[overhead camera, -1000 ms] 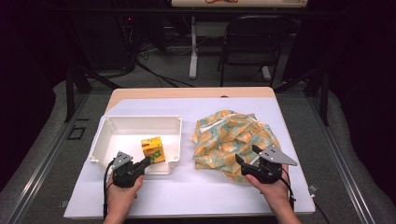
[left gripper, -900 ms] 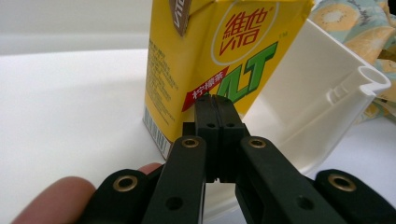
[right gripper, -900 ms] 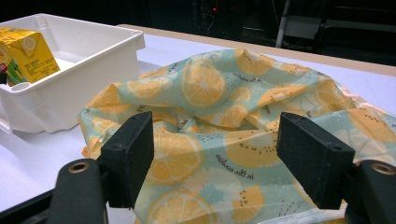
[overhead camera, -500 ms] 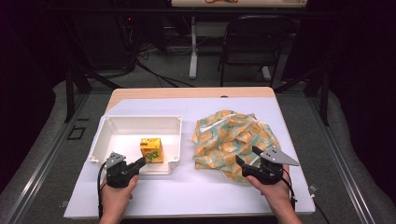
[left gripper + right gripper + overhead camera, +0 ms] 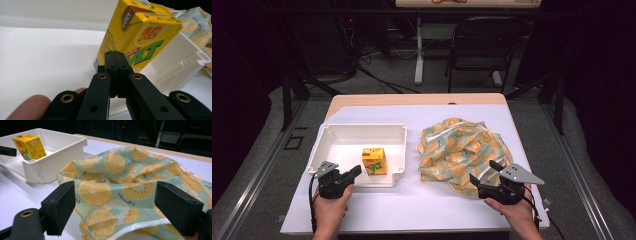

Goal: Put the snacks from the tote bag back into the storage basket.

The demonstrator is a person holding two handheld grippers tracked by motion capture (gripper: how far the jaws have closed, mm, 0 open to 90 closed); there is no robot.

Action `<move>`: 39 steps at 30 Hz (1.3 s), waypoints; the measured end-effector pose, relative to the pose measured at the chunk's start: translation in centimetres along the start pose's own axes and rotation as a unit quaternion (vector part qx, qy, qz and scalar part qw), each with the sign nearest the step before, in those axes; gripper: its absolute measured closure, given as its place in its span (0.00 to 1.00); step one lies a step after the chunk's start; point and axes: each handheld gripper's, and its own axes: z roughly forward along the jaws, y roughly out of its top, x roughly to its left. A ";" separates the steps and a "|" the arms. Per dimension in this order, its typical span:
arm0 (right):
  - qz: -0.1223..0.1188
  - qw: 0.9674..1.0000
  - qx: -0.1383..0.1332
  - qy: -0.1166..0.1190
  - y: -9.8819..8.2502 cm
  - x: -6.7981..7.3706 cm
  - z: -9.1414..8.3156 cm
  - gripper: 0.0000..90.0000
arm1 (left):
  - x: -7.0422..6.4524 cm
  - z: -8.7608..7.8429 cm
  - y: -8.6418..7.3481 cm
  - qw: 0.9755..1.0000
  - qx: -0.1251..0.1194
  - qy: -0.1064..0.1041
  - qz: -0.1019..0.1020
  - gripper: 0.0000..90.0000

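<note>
White-topped bench (image 5: 422, 210) is standing on grey floor; dark room beyond. Left gripper (image 5: 354, 173), jaws closed, is pointing at yellow carton (image 5: 374, 160) in white tray (image 5: 398, 150). Right gripper (image 5: 484, 172), jaws open, is facing citrus-print cloth (image 5: 459, 150).

High view: fixed above near edge of white tabletop (image 5: 422, 115), facing forward and down; far enough to take in whole surface plus dark floor and black folding chair (image 5: 484, 45) beyond.

Left gripper view: mounted on left tongs (image 5: 115, 56), looking along closed black jaws; very near yellow drink carton with green lettering (image 5: 140, 37), low inside white rectangular plastic tray (image 5: 180, 57).

Right gripper view: mounted on right tongs (image 5: 120, 205), low over tabletop, aimed between spread jaws at crumpled teal cloth with orange-slice print (image 5: 130, 182), close.

Shared: carton (image 5: 28, 146) and tray (image 5: 62, 152) appear in all three; cloth too, at upper right corner of left gripper view (image 5: 197, 22).
</note>
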 end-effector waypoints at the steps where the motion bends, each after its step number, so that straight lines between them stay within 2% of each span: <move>1: -0.001 1.000 0.000 0.000 -0.1 -0.1 -0.2 0.17 | 0.1 0.1 0.0 1.000 0.000 0.002 0.000 1.00; 5: -0.011 1.000 -0.003 -0.002 -0.6 -0.2 -0.7 0.16 | 0.3 0.3 0.0 1.000 0.000 0.009 -0.003 1.00; 15: -0.012 1.000 -0.006 0.007 -1.4 -0.2 -1.3 0.16 | 1.1 1.0 0.2 1.000 -0.010 0.019 -0.011 1.00; 21: -0.011 1.000 -0.003 0.004 -1.6 -0.3 -1.1 0.16 | 1.2 1.8 0.4 1.000 -0.003 0.024 -0.010 1.00; 30: -0.015 1.000 0.003 0.009 -1.8 -0.4 -0.9 0.16 | 0.4 2.8 0.5 1.000 0.004 0.013 -0.002 1.00; 36: -0.016 1.000 0.005 0.007 -1.8 -0.3 -0.9 0.16 | 0.4 3.0 0.5 1.000 0.004 0.013 -0.008 1.00; 39: -0.017 1.000 0.006 0.009 -1.8 -0.3 -0.9 0.16 | 0.2 3.2 0.6 1.000 0.008 0.007 -0.009 1.00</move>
